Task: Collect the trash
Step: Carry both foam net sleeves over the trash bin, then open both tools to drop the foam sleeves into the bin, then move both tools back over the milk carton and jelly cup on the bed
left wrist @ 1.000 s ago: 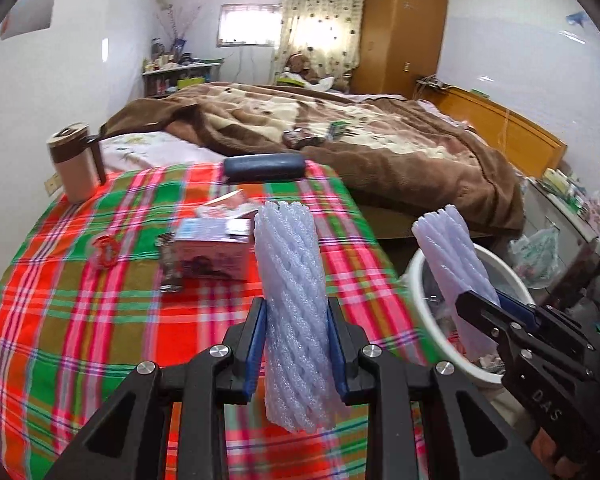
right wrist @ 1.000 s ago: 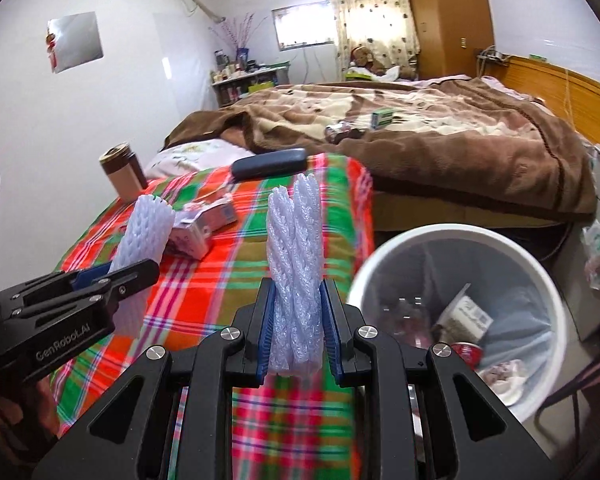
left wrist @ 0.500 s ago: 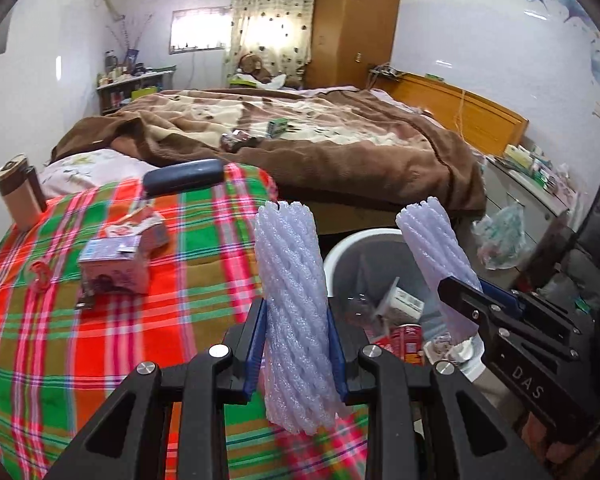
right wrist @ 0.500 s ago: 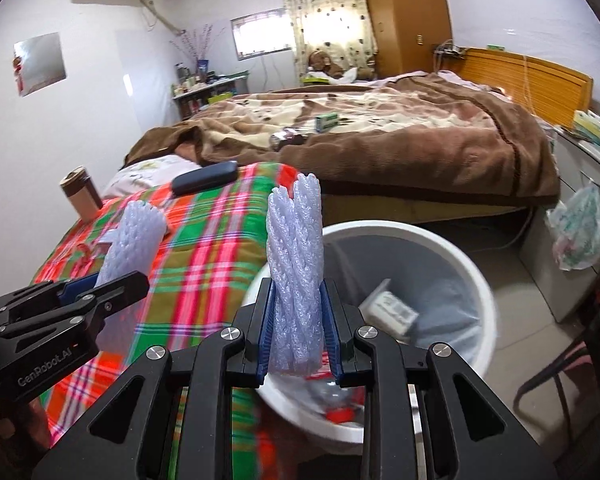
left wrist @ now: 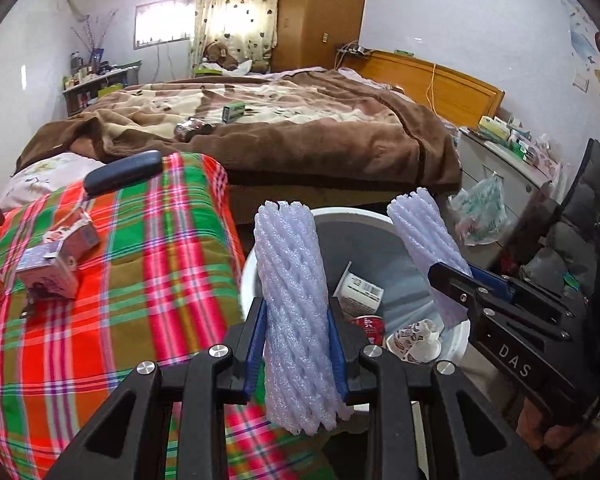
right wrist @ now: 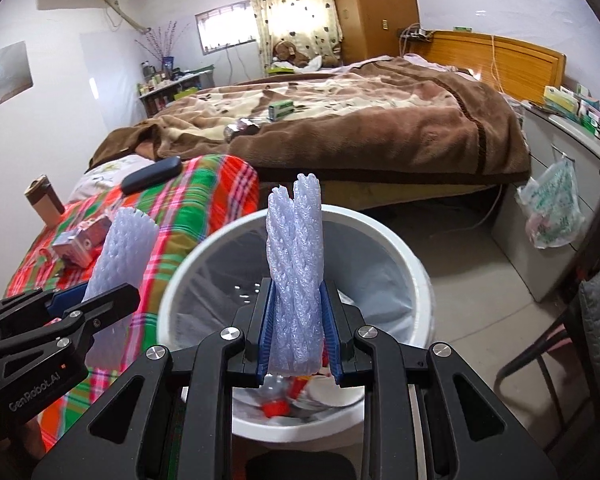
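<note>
I have each hand-held gripper, left [left wrist: 296,344] and right [right wrist: 296,336], pinching a foam net sleeve [left wrist: 292,300] above the white bin [right wrist: 416,276].

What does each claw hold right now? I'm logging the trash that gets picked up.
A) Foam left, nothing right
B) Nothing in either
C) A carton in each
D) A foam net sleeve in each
D: the left claw pinches one foam net sleeve, and the right claw pinches another foam net sleeve.

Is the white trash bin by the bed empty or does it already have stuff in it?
Not empty. The white trash bin already holds a small carton, a red can and a crumpled paper cup.
</note>
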The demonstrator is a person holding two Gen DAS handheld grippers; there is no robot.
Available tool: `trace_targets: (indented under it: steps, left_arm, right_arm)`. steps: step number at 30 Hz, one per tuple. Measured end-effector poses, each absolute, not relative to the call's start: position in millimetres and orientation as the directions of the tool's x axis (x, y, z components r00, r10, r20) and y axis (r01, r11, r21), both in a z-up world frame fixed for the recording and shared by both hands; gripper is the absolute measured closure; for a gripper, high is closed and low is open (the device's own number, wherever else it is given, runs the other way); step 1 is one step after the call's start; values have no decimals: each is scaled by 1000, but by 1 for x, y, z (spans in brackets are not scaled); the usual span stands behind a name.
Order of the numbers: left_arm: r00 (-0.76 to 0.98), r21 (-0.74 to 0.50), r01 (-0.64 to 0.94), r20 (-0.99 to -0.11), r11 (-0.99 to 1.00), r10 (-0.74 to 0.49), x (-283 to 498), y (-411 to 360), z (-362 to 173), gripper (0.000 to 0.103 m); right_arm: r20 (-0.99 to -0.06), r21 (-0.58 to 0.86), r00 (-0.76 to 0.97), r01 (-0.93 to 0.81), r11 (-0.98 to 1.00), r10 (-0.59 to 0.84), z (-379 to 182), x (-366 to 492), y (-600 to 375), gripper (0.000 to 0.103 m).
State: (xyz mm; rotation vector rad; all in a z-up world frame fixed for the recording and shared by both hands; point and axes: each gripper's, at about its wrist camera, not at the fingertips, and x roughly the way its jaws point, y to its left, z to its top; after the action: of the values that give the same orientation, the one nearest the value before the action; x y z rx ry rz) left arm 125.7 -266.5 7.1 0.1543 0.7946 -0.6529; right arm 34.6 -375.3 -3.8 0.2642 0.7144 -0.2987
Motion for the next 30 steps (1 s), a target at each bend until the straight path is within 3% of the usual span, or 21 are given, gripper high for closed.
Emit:
trace_targets:
  steps: [10,13,15,16,19,30]
  left_arm:
    - [498,-104,600,-728,793,-471,131,-285,-7,70]
    - [499,-101,599,-729,794,-469,132,-285,-8,63]
    - [503,-101,596,-726,797,-468,132,-284,-7,46]
    - [505,-105,594,-723,798,-471,132,-283,-7,45]
    - [508,-105,588,-723,802,-468,133,-282,-7,45]
    - [527,-115,568,-710,815,-467,131,-264,0,44]
  right_arm:
    - [-719,118,672,369,922,-177,-20,38,-392,79]
    - [-727,134,668,368,920,-161,-23,37,-395,75]
    - [-731,130,662,375,918,-167,-24,37,-396,67]
    - [-733,126,658,376,918,-169,-24,37,-396,64]
    - [-734,132,659,377,917,-165,-25,35,-396,55]
    - [-718,139,677,367,920,-162,-18,32,-387,54]
